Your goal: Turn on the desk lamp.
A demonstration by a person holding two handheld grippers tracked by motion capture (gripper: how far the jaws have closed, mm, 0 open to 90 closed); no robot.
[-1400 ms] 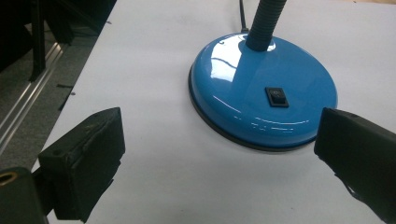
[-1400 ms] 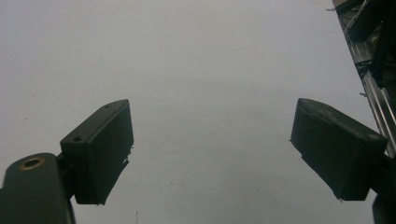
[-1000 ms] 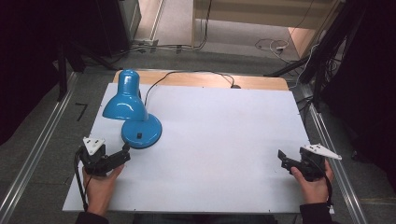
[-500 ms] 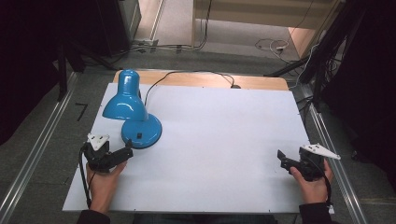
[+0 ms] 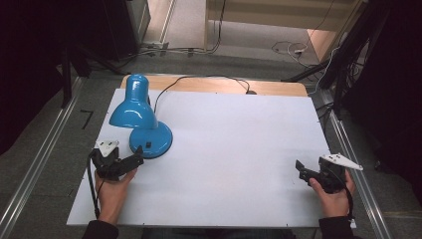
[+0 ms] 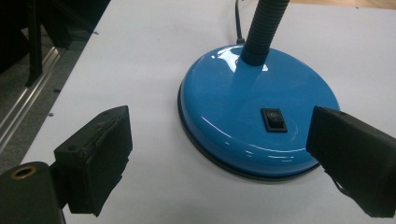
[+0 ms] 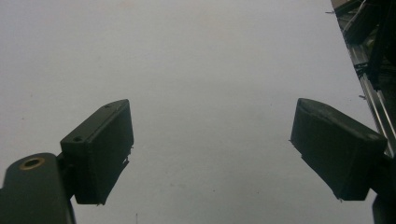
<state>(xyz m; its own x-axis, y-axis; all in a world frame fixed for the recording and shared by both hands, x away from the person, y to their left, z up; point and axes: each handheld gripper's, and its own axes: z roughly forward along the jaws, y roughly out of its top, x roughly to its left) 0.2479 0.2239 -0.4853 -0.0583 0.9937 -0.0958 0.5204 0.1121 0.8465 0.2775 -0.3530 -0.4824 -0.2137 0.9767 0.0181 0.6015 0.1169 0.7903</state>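
Observation:
A blue desk lamp stands at the table's left: its shade (image 5: pixel 130 105) points down and left, and its round base (image 5: pixel 151 140) sits in front of it. My left gripper (image 5: pixel 134 160) hovers open just in front of the base, not touching it. In the left gripper view the base (image 6: pixel 243 107), with its black rocker switch (image 6: pixel 274 119) and ribbed neck (image 6: pixel 264 25), lies just ahead of the open left gripper (image 6: pixel 222 128). My right gripper (image 5: pixel 301 168) is held open near the table's right front, with only bare table between the jaws of the right gripper (image 7: pixel 210 126).
The lamp's black cable (image 5: pixel 199 79) runs over the white table (image 5: pixel 229 149) to the back edge, where a wooden strip (image 5: pixel 278 88) shows. Metal rails (image 5: pixel 37 164) flank the table on both sides. The right table edge (image 7: pixel 348 51) is close to the right gripper.
My left gripper has moved slightly right and forward, closer to the lamp base. The right gripper and the lamp have stayed where they were.

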